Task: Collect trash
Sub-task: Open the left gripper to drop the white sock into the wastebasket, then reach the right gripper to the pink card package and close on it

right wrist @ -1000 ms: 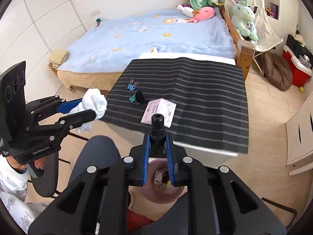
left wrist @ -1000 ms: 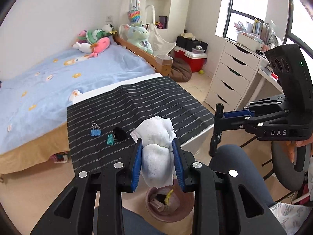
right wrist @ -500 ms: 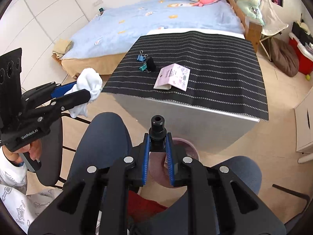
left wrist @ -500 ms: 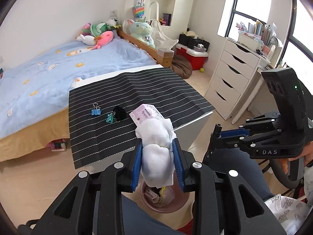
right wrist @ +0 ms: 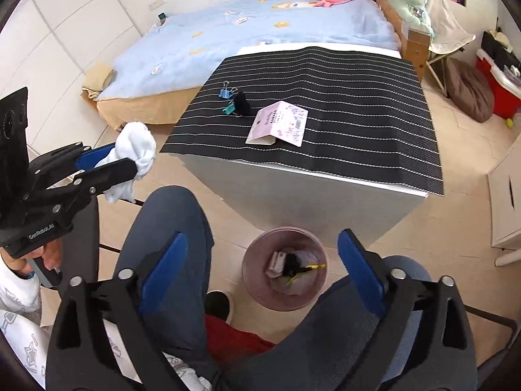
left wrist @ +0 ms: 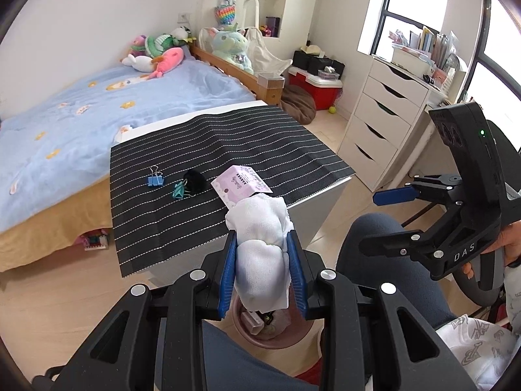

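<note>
My left gripper (left wrist: 262, 244) is shut on a white crumpled wad (left wrist: 260, 260) and hangs above the pink trash bin (left wrist: 276, 345), which stands on the floor between the person's knees. In the right wrist view the same wad (right wrist: 136, 143) shows at the left. My right gripper (right wrist: 262, 236) hovers over the bin (right wrist: 252, 254); its jaws are opening wide with nothing between them. Inside the bin lie a black piece (right wrist: 292, 263) and other scraps. A pink packet (right wrist: 280, 123) lies on the striped table (right wrist: 358, 150).
Two binder clips, blue (left wrist: 155, 179) and teal (left wrist: 178, 190), and a small black object (left wrist: 194, 179) lie on the table beside the packet. The person's legs (right wrist: 169, 228) flank the bin. A bed (left wrist: 65, 123) lies behind the table and a white drawer unit (left wrist: 381, 130) to the right.
The right gripper's jaws have swung wide apart and the black cylinder they held is gone from between them. The left gripper still holds the white wad.
</note>
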The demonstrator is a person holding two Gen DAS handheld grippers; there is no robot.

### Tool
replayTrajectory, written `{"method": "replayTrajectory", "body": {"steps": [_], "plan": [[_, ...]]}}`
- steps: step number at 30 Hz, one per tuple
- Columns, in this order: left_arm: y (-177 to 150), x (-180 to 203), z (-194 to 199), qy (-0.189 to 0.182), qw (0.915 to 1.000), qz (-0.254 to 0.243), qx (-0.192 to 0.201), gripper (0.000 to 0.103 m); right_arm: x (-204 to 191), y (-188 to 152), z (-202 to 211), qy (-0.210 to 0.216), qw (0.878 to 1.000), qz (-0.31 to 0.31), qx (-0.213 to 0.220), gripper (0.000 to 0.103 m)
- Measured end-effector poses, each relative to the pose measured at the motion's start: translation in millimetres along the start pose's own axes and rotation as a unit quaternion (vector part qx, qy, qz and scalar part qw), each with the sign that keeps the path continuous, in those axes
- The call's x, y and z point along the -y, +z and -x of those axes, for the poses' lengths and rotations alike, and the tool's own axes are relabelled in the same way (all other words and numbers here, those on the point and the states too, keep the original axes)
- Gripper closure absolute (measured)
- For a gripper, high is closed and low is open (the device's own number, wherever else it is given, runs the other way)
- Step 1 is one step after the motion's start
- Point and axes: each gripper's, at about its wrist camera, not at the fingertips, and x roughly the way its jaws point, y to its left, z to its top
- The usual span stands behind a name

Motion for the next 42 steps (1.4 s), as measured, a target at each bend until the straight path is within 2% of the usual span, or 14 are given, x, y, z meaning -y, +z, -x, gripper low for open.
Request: {"method": "replayTrajectory", "body": {"steps": [13, 26, 29, 36, 42], "plan": [[0.1, 10.2, -8.1, -0.011, 0.9997, -0.019, -0.014, 0.073, 9.5, 2.7, 20.0, -0.026, 0.999, -0.015, 0.032, 0.005], [-2.8, 31.9, -20.6, -0.029, 0.9978, -0.045, -0.040, 0.073, 31.1, -1.3, 34.4, -0.025, 0.997, -0.046, 0.054, 0.005], [-3.8, 35.9, -24.5, -0.035, 0.9970, -0.048, -0.049, 0.066, 35.2, -2.4, 36.1, -0.023, 0.997, -0.052, 0.056, 0.005], [-7.7, 33.5, -32.0, -0.038, 0.9973, -0.031, -0.054, 0.016, 39.5, -4.1, 36.7, -0.020, 0.996, -0.059, 0.057, 0.005], [-6.9, 22.1, -31.7, -0.011, 0.9989, -0.011, -0.043, 0.008, 39.3, -4.5, 32.3, -0.017, 0.997, -0.061, 0.053, 0.005]]}}
